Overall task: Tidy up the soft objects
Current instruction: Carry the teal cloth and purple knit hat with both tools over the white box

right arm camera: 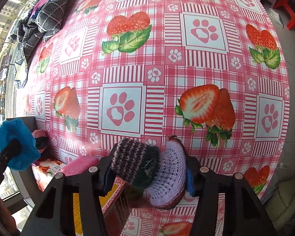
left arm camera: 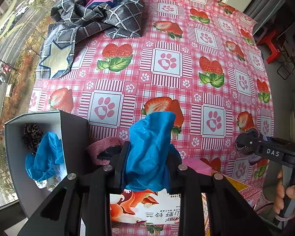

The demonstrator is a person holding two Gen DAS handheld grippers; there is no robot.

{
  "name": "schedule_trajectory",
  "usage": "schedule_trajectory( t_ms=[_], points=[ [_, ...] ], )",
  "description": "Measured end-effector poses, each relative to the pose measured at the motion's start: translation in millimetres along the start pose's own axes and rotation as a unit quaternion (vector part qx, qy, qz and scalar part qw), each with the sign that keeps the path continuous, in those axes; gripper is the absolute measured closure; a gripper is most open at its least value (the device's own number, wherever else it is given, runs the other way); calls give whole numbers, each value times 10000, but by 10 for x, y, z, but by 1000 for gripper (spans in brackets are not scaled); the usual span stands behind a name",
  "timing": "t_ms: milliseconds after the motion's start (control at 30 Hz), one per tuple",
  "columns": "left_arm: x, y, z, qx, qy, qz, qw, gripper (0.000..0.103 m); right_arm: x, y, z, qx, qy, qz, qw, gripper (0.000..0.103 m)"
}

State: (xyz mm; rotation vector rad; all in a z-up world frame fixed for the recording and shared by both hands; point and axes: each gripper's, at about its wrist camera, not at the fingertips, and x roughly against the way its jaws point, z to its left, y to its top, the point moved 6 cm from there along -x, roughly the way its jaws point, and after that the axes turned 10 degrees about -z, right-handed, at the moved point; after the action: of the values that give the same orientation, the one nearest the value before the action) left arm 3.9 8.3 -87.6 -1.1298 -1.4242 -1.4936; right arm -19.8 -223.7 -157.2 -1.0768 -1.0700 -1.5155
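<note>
Table point(left arm camera: 186, 39) covered by pink checked cloth printed with strawberries and paw marks; at its far left corner a crumpled grey-and-blue grid-pattern fabric point(left arm camera: 100, 13) with a star patch, part of it hanging over the left edge; beyond the far right corner a red stool point(left arm camera: 271, 47) on the floor. At the near left edge an open dark box point(left arm camera: 72, 137) with white interior stands just beside the left gripper point(left arm camera: 147, 157); it holds a blue cloth wad point(left arm camera: 45, 157), a dark patterned piece and a white dotted one. Between box and gripper lies a pink-rimmed dark item point(left arm camera: 106, 147); a pink sponge-like block point(left arm camera: 196, 166) and a printed carton point(left arm camera: 145, 206) sit at the near edge beneath the fingers. Left gripper pinches a blue cloth point(left arm camera: 149, 147), crinkled, slightly glossy, bunched upright between the jaws and raised above the near edge. Right gripper point(right arm camera: 149, 169) clamps a knitted piece point(right arm camera: 157, 171): striped purple-black section, dark fuzzy middle, lilac openwork disc; held just above the near edge beside a red-yellow box point(right arm camera: 116, 200).
</note>
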Motion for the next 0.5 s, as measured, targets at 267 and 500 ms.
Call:
schedule_trajectory(
  t_ms=[267,500],
  points=[
    [466,2,73,-1,7,-351,9994,72,772,142,501,218,442,-616,9969,46],
    [829,-79,169,-44,13,-624,9980,72,1097,103,882,347,565,-868,9940,46]
  ],
)
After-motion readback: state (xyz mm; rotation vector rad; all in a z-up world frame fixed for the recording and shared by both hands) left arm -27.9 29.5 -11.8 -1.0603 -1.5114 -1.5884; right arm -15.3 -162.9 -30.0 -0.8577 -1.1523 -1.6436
